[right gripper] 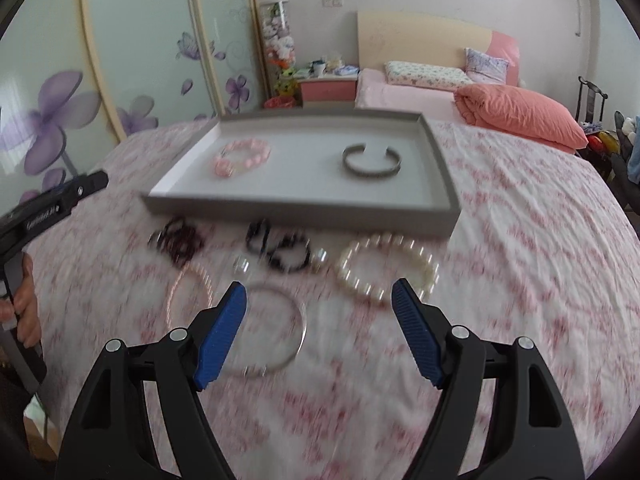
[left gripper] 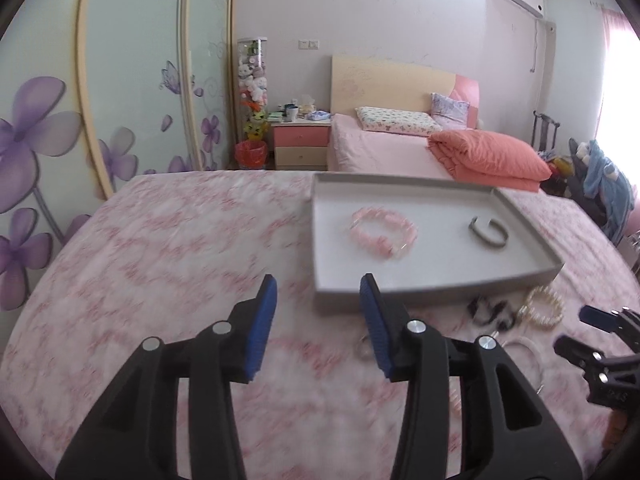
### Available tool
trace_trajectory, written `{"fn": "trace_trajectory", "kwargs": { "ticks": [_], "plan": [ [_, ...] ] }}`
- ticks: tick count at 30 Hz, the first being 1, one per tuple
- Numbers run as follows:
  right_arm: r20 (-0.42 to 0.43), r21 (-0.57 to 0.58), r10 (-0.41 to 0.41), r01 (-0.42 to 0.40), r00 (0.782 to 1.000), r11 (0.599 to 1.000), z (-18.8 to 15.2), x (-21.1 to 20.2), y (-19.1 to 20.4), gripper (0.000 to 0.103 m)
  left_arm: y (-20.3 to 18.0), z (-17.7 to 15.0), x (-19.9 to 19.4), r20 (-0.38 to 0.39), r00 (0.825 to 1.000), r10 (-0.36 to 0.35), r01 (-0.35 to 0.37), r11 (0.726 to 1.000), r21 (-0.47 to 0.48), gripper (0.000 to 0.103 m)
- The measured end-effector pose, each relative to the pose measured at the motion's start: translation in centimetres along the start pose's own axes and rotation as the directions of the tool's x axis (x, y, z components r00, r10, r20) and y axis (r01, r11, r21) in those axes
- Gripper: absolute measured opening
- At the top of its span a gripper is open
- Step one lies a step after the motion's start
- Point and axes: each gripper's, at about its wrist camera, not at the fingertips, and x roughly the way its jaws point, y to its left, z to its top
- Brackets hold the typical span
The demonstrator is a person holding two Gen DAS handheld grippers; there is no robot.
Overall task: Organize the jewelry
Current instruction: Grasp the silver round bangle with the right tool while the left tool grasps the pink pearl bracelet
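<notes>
Grey shallow tray [right gripper: 248, 203] is set on a pink-patterned bedspread [right gripper: 520, 240], seen at 12 o'clock from the right gripper [right gripper: 319, 294]. Inside the tray, a pink bead bracelet [right gripper: 242, 157] is laid at the left and a dark metal cuff [right gripper: 372, 162] at the right, well apart. Loose pieces are spread on the cloth just in front of the tray: a dark red bead bracelet [right gripper: 178, 242] at 10 o'clock, black bead bracelets [right gripper: 280, 248] at 12, a pearl bracelet [right gripper: 386, 268] at 1, a thin pink bangle [right gripper: 190, 292] and a silver bangle [right gripper: 276, 332] between the blue pads. Right gripper's jaws are spread wide, nothing held, above the silver bangle. Left gripper [left gripper: 318, 290] is likewise released and empty, held over the bedspread at the tray's [left gripper: 400, 300] near left corner. Pearl bracelet [left gripper: 544, 308] is seen at 3 o'clock in the left wrist view. Both views are motion-blurred
</notes>
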Motion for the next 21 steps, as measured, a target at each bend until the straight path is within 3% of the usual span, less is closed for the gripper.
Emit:
{"fn": "trace_trajectory", "kwargs": {
  "ticks": [8,16,17,21],
  "plan": [
    [-0.126,-0.09,-0.008,-0.003,0.992,0.996,-2.7,1.9,2.9,0.076,1.8,-0.6,-0.3,-0.016,1.0,0.011,-0.012,0.999,-0.043,0.047],
    [-0.134,-0.095,-0.014,0.001,0.991,0.995,-1.1,3.8,3.7,0.079,1.6,-0.4,-0.4,-0.01,1.0,-0.002,0.001,0.999,-0.048,0.049],
    [-0.126,-0.096,-0.009,-0.003,0.992,0.995,-1.0,3.9,3.7,0.072,1.5,-0.4,-0.4,-0.011,1.0,-0.004,0.003,0.999,-0.049,0.049],
    [-0.121,-0.083,-0.021,0.011,0.992,0.996,-1.4,3.3,3.3,0.071,1.4,-0.3,-0.4,-0.013,1.0,-0.008,0.008,0.999,-0.049,0.049]
  ]
}}
